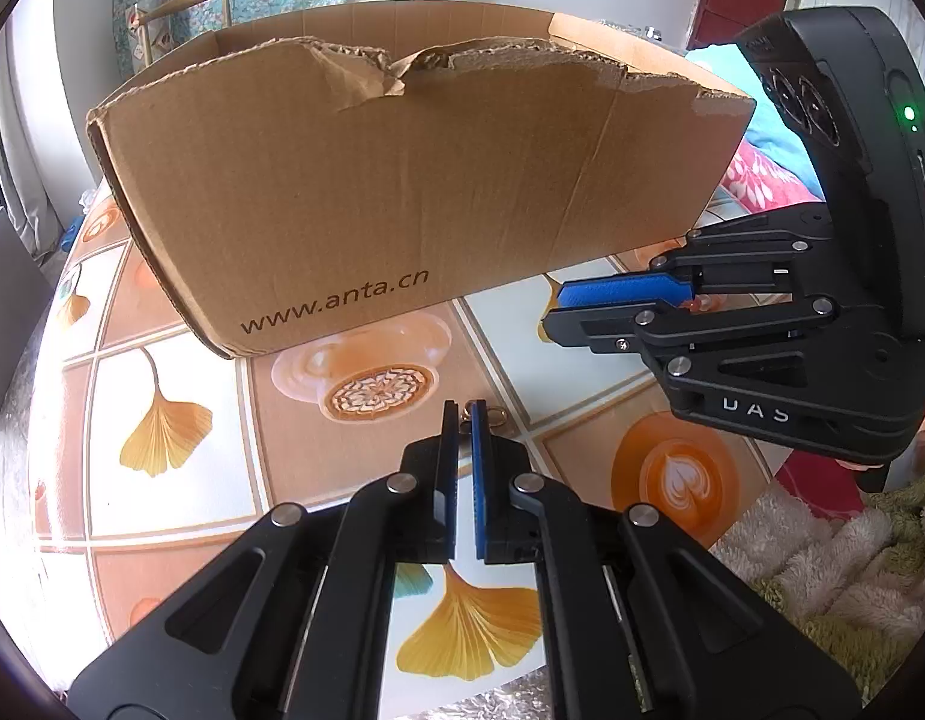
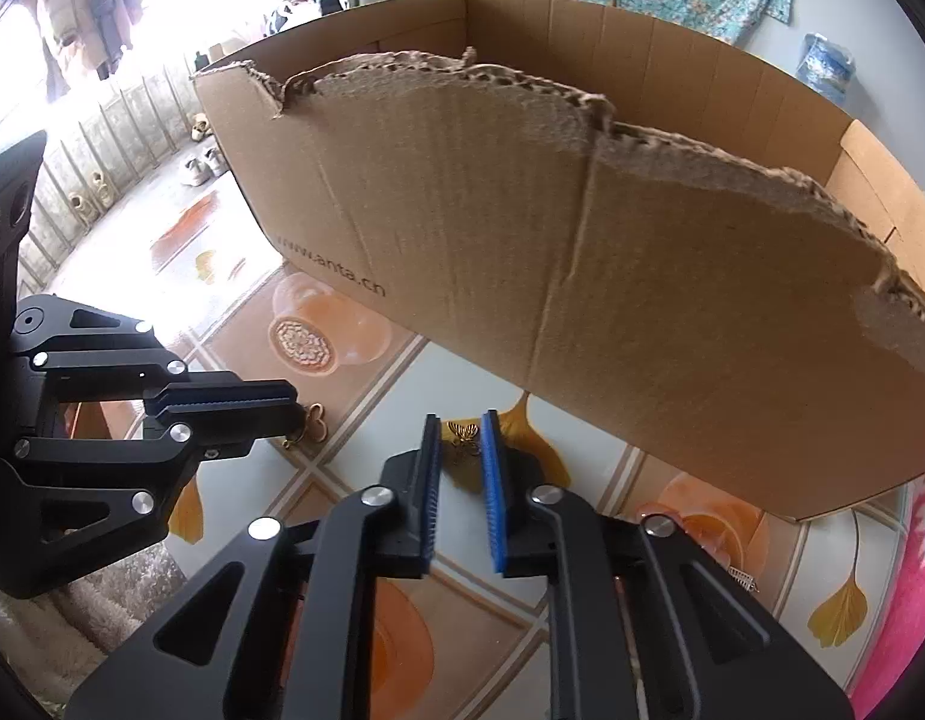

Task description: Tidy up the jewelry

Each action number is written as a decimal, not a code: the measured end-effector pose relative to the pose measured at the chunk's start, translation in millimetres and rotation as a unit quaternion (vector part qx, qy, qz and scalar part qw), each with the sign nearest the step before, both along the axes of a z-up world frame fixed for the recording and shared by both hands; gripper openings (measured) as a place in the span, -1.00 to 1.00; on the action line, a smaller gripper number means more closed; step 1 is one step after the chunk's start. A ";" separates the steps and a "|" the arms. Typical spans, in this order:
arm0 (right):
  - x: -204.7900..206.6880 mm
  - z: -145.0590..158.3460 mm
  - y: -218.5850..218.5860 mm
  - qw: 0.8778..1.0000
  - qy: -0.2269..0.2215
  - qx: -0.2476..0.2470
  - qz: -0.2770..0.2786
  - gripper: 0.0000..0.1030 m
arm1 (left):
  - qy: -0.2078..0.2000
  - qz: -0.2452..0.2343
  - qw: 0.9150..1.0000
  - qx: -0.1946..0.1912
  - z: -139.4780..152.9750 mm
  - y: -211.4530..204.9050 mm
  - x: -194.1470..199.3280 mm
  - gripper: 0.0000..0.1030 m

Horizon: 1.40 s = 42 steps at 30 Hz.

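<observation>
A small gold butterfly piece (image 2: 462,433) sits between the blue pads of my right gripper (image 2: 459,420), which is shut on it just above the table. From the left wrist view, the right gripper (image 1: 549,309) comes in from the right with its fingers close together. My left gripper (image 1: 462,411) is shut on a gold looped piece (image 1: 496,417) whose ring sticks out beside the fingertips. In the right wrist view the same looped piece (image 2: 312,420) pokes out of the left gripper (image 2: 294,414). Both grippers are in front of the torn cardboard box (image 1: 372,192).
The open cardboard box (image 2: 642,300) stands on the table (image 1: 174,324), which has a leaf-and-coffee patterned cover. A fluffy blanket (image 1: 822,570) lies at the table's near right edge, next to a pink cloth (image 2: 918,540). A tiny silver spring-like item (image 2: 741,579) lies on the table.
</observation>
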State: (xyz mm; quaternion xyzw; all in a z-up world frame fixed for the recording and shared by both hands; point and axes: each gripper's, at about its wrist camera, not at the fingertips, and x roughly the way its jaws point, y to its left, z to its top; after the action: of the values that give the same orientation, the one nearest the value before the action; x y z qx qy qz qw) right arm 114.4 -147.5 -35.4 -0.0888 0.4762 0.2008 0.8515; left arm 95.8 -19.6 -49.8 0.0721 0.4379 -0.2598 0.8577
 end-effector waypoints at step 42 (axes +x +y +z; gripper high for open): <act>-6.3 7.7 -40.6 0.997 -0.005 0.071 -0.042 -0.86 | 0.010 0.023 0.997 0.068 0.6 -39.2 13.4 -0.69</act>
State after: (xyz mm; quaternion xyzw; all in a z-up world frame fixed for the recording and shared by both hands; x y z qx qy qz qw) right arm 108.1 -188.1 -27.7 -0.0085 0.4594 0.1975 0.8660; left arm 109.2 -58.8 -49.3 0.1170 0.4647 -0.2102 0.8522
